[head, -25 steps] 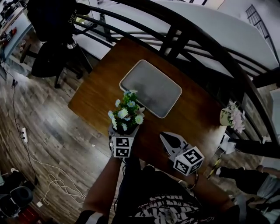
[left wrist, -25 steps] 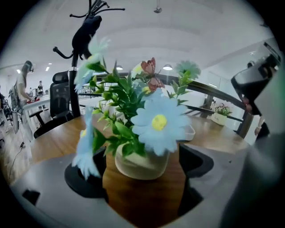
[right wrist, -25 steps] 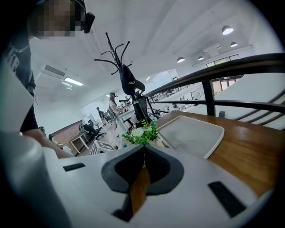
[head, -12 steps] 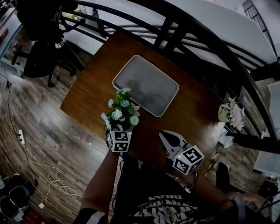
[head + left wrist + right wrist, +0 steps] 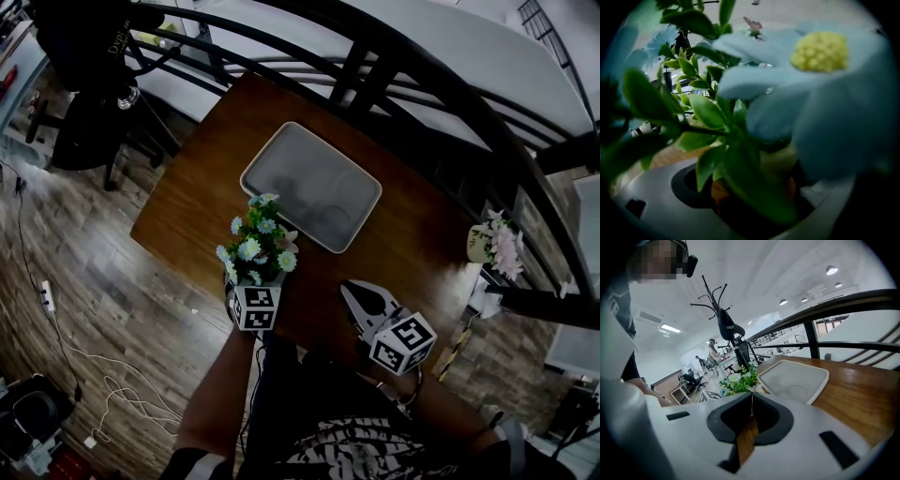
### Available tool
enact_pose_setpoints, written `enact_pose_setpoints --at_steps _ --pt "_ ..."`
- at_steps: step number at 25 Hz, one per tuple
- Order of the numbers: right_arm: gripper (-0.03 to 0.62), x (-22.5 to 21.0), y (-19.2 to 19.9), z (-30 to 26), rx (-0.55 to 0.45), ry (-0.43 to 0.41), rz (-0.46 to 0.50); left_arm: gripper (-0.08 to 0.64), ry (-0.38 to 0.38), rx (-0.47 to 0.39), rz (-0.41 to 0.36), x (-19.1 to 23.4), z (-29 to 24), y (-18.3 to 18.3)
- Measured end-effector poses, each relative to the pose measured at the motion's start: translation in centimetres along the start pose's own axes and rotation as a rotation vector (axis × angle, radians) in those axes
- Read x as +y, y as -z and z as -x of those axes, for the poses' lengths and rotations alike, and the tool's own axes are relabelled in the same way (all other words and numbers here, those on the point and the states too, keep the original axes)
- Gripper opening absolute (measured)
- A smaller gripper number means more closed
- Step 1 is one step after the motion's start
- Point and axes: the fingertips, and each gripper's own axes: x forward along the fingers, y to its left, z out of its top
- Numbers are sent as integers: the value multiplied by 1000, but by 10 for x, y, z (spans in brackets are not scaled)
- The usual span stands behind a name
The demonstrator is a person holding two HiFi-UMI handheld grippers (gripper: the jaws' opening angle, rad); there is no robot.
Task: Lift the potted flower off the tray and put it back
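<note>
Head view, centre: the potted flower (image 5: 256,251) is held clear of the grey tray (image 5: 281,159), which lies bare in the middle of the wooden table (image 5: 192,202). The plant is seen just below and to the left of the tray's near corner, close to the table's lower edge; whether it hangs in the air or rests on the wood cannot be told.

The left gripper (image 5: 255,284) is closed on the pot. In the left gripper view the cream and orange pot (image 5: 780,161) is seated between the dark jaw pads, and most of the frame is filled by leaves and one pale blue blossom (image 5: 820,79).

The right gripper (image 5: 356,298) is held low right of the plant, apart from it. Its jaws are pressed together with nothing between them (image 5: 751,404).

The return to the tray is judged to be the step not yet done.

Hazards:
- The tray's raised rim may be struck by the pot base, so that the pot is tipped.
- The pot may slip if the grip is eased while it is beside the table edge.
- The placement may be misjudged, since the jaws are screened by foliage.
</note>
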Motion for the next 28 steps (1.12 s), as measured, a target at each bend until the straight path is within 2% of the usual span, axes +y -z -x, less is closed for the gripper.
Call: enact_pose_setpoints --at_steps 11,20,28 --pt "-2 2 -13 6 -27 -12 17 505 -14 -51 -1 -3 21 -18" --pt "-2 17 -45 1 -75 2 22 505 -27 -108 -44 26 26 -80" --pt "-2 4 -62 2 -110 71 -20 505 30 -131 -100 37 -12 -130"
